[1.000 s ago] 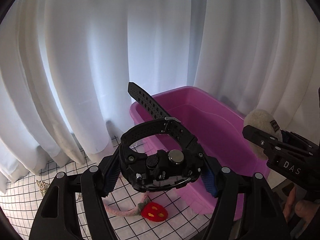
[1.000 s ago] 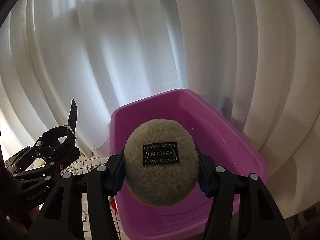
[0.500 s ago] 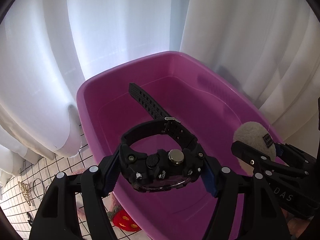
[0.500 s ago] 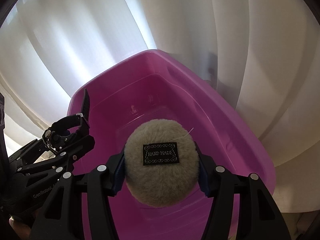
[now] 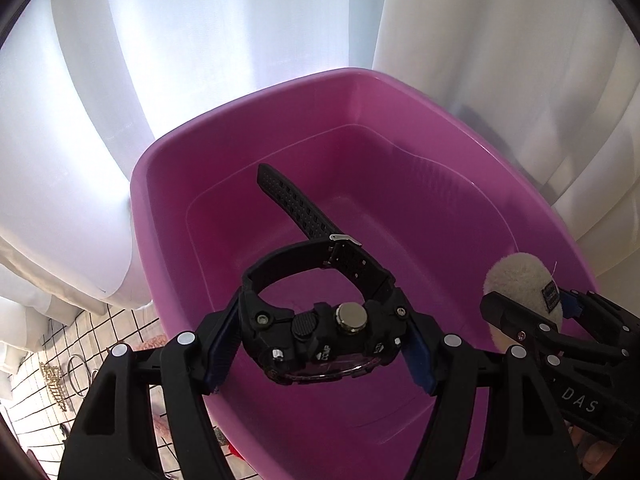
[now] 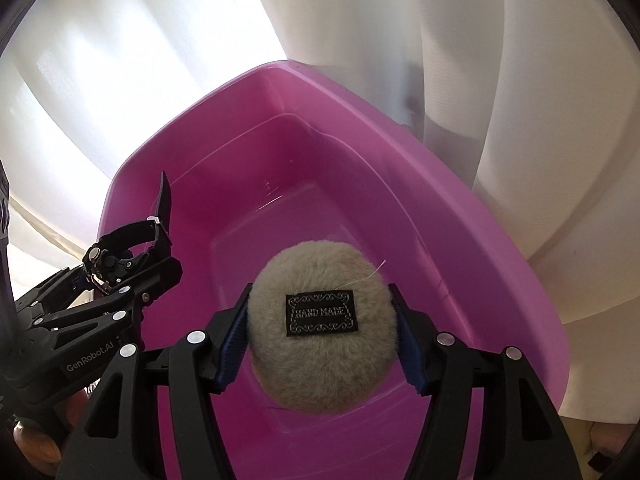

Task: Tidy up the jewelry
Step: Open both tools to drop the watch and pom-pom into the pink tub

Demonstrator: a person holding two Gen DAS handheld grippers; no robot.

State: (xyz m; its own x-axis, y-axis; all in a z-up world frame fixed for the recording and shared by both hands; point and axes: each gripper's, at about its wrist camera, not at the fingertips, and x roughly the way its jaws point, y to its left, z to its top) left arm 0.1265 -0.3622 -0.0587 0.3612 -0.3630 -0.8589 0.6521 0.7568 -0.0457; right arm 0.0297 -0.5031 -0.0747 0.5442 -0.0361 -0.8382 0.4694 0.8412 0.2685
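Observation:
My left gripper (image 5: 320,344) is shut on a black digital watch (image 5: 324,332) and holds it above the inside of a purple plastic tub (image 5: 168,168); its strap sticks up and forward. My right gripper (image 6: 322,336) is shut on a round beige fluffy pom-pom (image 6: 320,360) with a black "HAND MADE" label, also held above the tub (image 6: 500,264). The left gripper and watch (image 6: 120,256) show at the left of the right wrist view. The pom-pom (image 5: 516,288) shows at the right of the left wrist view. The tub's floor looks bare.
White curtains (image 5: 240,40) hang close behind and around the tub. A white grid-patterned cloth (image 5: 48,392) lies at lower left with a gold chain piece (image 5: 54,384), a thin metal ring (image 5: 76,376) and something red and pink near the tub's base.
Both grippers have moved forward and over the tub, so it now fills both views. The watch and pom-pom stay gripped. The grid cloth has slid to the lower left.

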